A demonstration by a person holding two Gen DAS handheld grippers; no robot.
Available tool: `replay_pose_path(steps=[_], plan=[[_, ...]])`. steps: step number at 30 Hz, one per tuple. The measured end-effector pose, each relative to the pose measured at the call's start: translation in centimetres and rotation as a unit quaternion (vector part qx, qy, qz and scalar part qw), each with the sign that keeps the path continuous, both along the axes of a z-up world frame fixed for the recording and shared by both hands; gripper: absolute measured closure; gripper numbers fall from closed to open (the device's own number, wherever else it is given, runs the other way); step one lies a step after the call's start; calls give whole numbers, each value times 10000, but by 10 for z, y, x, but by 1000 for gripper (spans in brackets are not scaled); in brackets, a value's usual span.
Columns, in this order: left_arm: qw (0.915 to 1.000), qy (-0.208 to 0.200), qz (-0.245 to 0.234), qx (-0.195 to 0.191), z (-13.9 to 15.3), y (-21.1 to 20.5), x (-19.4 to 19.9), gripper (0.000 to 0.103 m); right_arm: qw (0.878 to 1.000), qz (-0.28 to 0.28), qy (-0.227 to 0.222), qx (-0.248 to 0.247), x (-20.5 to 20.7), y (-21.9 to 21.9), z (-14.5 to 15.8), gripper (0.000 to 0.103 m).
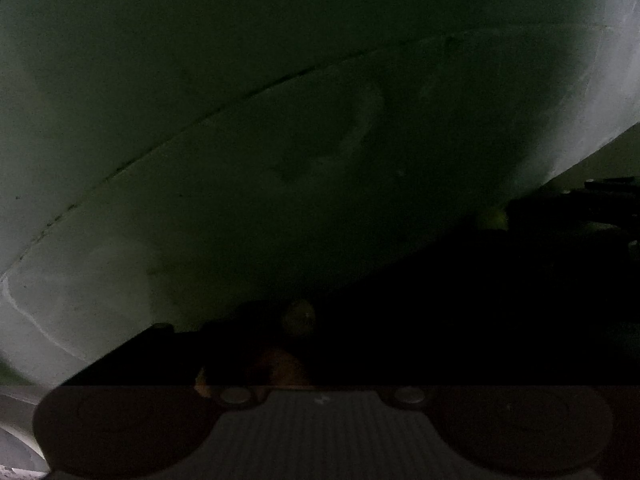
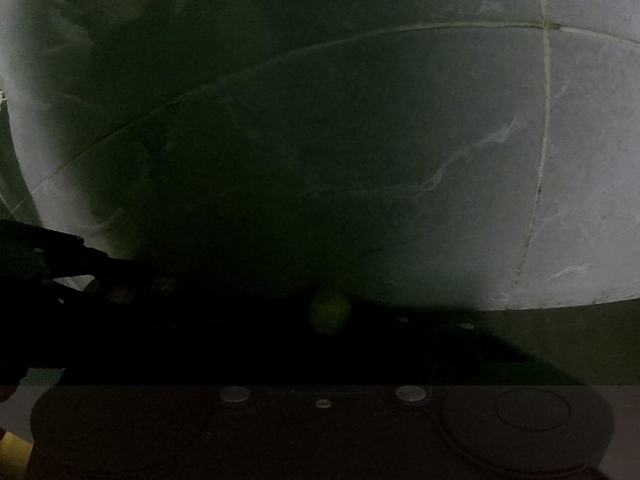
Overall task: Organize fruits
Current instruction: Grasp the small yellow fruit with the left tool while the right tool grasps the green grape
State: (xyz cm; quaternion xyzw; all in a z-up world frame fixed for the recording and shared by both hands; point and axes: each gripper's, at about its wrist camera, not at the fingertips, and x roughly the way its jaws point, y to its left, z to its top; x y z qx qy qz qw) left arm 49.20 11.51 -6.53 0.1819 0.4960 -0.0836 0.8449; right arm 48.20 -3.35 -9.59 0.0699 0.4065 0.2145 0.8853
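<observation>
A small round yellow-green fruit lies dim in deep shadow just ahead of the right gripper. A brownish rounded fruit sits close before the left gripper. Both pairs of fingers are lost in darkness, so I cannot tell their spread. Beyond lies a pale, veined stone tile floor with thin grout lines.

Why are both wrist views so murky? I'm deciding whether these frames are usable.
Left wrist view: heavily underexposed, tiled floor lit only at the edges, a brownish fruit barely visible. Right wrist view: broad central shadow, yellow-green fruit blurred, grout lines bowed by the fisheye.
</observation>
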Motion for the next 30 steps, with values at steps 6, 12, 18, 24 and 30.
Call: replay_pose_path(steps=[6, 12, 18, 24, 30], plan=[[9999, -75, 153, 19, 1, -3, 1, 56, 9999, -36, 22, 93, -2, -2, -2, 71], [9999, 15, 76, 131, -7, -5, -1, 47, 9998, -67, 57, 154, -5, -7, -2, 73], [9996, 85, 158, 211, -14, -10, 6, 65, 9998, -76, 79, 157, -9, -12, -2, 77], [9996, 60, 210, 200, -14, -12, 7, 75, 9998, -51, 79, 167, -2, -13, -1, 74], [9998, 1, 180, 102, -18, -6, 1, 75, 9999, 6, 37, 98, -1, -11, -2, 76]])
